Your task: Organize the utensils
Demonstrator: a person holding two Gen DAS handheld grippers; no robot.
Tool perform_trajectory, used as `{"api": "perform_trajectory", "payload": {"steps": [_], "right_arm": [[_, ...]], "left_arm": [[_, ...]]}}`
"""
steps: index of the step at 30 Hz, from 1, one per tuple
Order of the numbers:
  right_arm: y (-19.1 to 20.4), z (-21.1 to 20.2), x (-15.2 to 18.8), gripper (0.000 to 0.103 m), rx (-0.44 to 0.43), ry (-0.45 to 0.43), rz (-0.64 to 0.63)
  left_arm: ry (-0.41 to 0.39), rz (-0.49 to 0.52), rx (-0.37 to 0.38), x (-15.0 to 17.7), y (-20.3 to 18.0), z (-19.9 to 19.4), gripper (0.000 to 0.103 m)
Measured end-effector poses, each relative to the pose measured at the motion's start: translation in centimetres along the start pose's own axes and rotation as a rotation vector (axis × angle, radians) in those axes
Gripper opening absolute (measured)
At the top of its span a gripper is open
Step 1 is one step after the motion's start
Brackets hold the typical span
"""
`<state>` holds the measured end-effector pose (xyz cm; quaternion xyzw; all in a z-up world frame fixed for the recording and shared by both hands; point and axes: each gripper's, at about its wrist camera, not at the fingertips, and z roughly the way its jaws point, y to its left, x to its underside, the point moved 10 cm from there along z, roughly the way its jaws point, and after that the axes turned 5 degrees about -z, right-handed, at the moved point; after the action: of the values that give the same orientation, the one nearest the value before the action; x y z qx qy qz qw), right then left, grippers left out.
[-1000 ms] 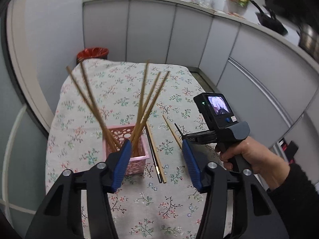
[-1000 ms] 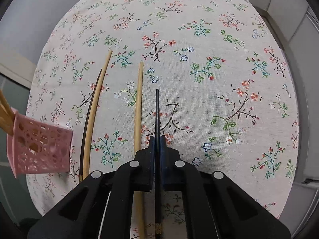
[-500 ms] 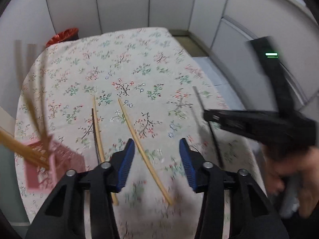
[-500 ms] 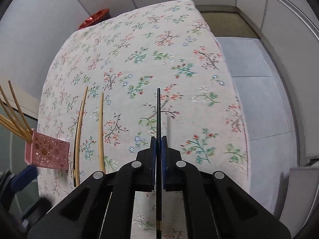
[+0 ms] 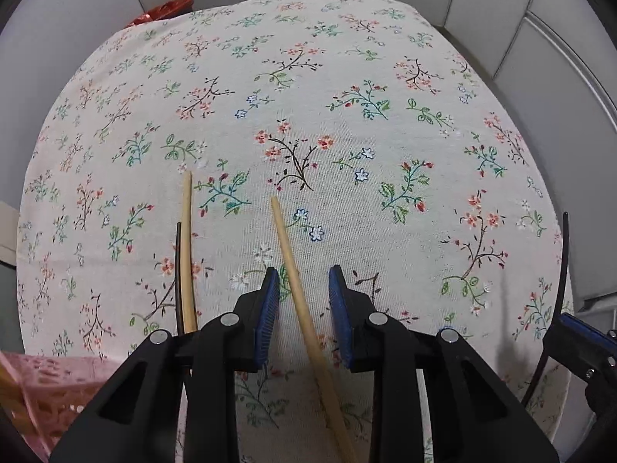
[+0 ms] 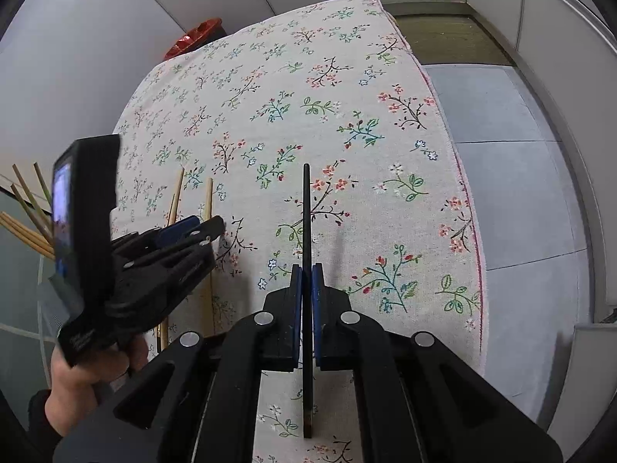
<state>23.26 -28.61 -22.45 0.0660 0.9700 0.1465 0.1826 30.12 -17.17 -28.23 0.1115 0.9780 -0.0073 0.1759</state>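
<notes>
A: Lying on the flowered cloth [image 5: 347,77], one pale chopstick [image 5: 297,293] sits between the left gripper [image 5: 302,297] blue pads, which are closing but not touching it.

B: The right gripper [image 6: 306,281] is clamped on a black chopstick [image 6: 306,212], lifted above the cloth.

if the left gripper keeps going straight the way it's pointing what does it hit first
Most likely the light wooden chopstick lying on the floral tablecloth: it runs between the closing pads of the left gripper, which do not yet touch it. Just beneath is the cloth itself; how much gap remains is unclear.
</notes>
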Motion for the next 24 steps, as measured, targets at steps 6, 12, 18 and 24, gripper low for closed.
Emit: {"api": "perform_trajectory", "payload": {"steps": [6,12,18,24], "right_arm": [[0.3,0.2,0.0,0.004,0.009,0.001,-0.006],[1.3,-1.7,0.1,0.004,0.021,-0.043,-0.031],[3.0,-4.9,0.5,0.004,0.025,-0.116,-0.057],[5.9,-8.3,1.1,0.004,0.031,-0.194,-0.117]], "left_arm": [[-0.014,0.059,0.004,1.0,-1.1,-1.0,0.006],[-0.111,0.100,0.073,2.9,-1.4,-6.3,0.006],[-0.286,0.125,0.124,4.2,-0.6,-14.9,0.006],[-0.463,0.072,0.188,5.8,2.7,-22.7,0.006]]}}
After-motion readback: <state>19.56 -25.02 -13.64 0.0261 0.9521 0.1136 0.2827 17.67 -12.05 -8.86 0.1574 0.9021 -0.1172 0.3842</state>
